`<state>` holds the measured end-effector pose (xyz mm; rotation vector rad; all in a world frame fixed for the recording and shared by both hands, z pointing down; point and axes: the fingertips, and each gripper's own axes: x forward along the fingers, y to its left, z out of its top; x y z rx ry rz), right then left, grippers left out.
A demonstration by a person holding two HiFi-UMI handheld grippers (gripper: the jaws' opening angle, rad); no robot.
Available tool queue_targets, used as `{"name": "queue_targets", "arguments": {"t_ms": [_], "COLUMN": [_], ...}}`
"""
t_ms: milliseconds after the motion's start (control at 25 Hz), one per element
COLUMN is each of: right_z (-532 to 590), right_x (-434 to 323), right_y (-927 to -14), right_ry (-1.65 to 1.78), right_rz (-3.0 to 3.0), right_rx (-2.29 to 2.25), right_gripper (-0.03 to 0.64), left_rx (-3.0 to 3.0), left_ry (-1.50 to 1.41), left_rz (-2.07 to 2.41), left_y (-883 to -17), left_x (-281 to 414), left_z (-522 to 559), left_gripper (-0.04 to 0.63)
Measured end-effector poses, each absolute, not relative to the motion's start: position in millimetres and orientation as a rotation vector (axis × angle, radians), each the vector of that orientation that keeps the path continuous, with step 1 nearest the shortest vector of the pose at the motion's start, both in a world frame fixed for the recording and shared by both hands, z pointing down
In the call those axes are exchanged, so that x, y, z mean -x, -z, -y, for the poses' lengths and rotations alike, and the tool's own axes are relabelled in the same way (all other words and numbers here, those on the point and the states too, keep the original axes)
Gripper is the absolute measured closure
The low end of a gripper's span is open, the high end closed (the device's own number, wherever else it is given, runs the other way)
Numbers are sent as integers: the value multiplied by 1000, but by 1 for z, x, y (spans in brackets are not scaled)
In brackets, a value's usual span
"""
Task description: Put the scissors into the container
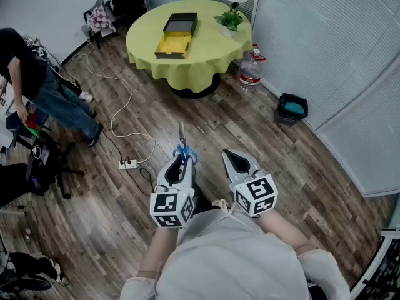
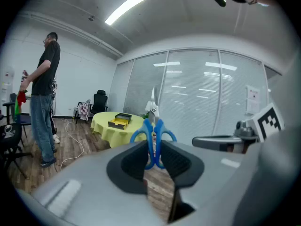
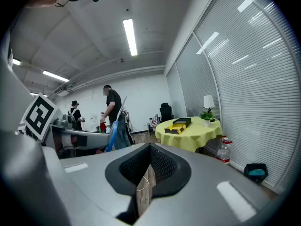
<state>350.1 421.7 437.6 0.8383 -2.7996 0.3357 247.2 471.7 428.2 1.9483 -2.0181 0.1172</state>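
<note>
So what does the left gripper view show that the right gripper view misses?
Only the left gripper view shows the grip: the scissors clamped by their blue handles between the jaws of the left gripper. Only the right gripper view shows the lamp, the water bottle, the dark bin, and the right gripper shut on nothing. Both show the yellow table with the container on it.

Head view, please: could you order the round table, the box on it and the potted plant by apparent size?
Largest to smallest:
round table
box
potted plant
All stand together, so distance hardly matters.
</note>
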Motion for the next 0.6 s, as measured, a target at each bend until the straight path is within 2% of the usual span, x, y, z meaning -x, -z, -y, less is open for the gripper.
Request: {"name": "queue_targets", "arguments": {"t_ms": [600], "right_z": [-395], "right_x": [-337], "right_y": [-467], "right_ry": [-470], "right_rz": [2764], "right_rx": [-812], "right_gripper": [617], "left_rx": [-1883], "left_ry": [-132], "left_rz": [2015], "left_y": [-449], "left_x": [-228], "left_z": [-447], "left_gripper": [509]}}
